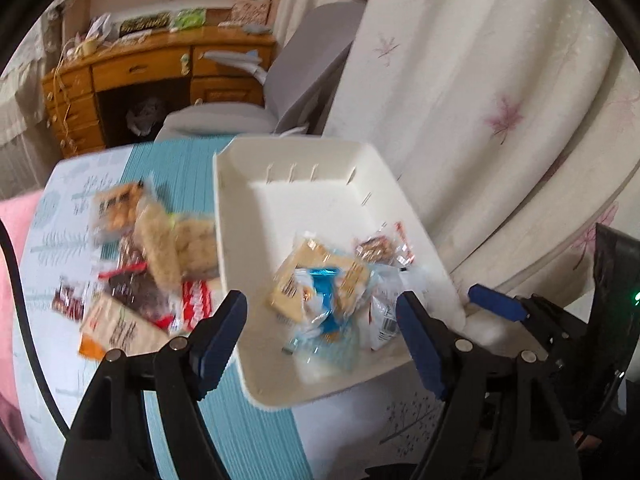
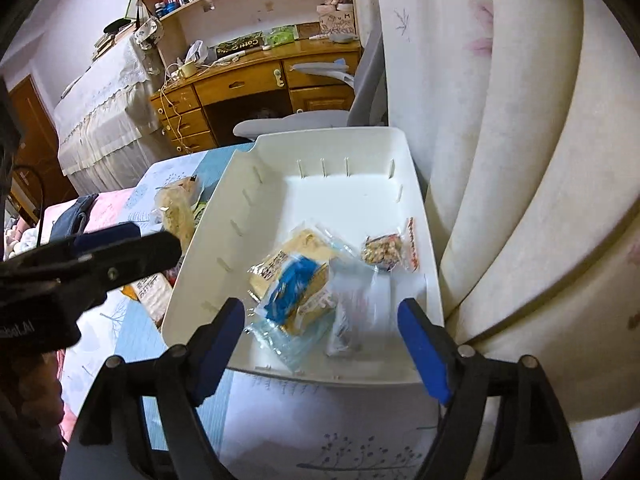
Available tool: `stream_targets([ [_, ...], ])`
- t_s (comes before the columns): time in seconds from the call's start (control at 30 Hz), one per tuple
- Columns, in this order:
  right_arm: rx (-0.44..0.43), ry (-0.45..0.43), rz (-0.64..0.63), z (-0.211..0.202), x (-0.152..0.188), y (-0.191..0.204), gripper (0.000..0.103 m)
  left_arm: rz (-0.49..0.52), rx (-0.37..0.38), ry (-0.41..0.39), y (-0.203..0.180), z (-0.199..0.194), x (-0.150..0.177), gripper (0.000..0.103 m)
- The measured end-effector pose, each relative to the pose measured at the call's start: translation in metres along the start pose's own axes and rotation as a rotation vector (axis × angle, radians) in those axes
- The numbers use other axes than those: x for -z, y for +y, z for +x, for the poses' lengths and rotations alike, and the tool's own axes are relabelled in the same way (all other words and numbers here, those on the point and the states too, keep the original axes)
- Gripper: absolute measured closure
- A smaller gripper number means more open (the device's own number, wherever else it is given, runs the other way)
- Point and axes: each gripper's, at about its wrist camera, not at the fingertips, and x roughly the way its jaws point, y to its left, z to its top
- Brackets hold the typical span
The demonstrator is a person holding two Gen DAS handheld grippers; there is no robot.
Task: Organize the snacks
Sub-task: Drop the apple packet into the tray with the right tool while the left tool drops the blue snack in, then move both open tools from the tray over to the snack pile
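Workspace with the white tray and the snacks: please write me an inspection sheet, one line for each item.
Surface: bed cover with teal stripes and a tree print.
Job's things: white tray holds several wrapped snacks, among them a blue-and-white packet on a tan one and a small nut packet; more snacks lie in a pile outside the tray, on its left.
Clutter: nothing seen beyond the snacks.
Grippers: left tool and right tool both open, nothing between the fingers, over the tray's near end.
Cables: black cable at the left edge.
Surroundings: curtain beside the tray, wooden desk, grey chair.
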Motion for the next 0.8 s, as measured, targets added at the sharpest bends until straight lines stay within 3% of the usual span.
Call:
stream_targets([
  [0.2,-0.028,0.047,0.021,0.002,0.010,0.014,0.023,-0.084,-0.028,0.086,0.034,-0.001,0.029,0.027],
  [0.43,-0.042,0.095,0.056,0.004,0.031,0.045,0.023,-0.090,-0.081,0.135,0.076,-0.021,0.059,0.027],
  [0.8,-0.071,0.086,0.163,0.004,0.048,0.123,0.023,0.022,-0.108,0.201,0.152,-0.058,0.079,0.027],
])
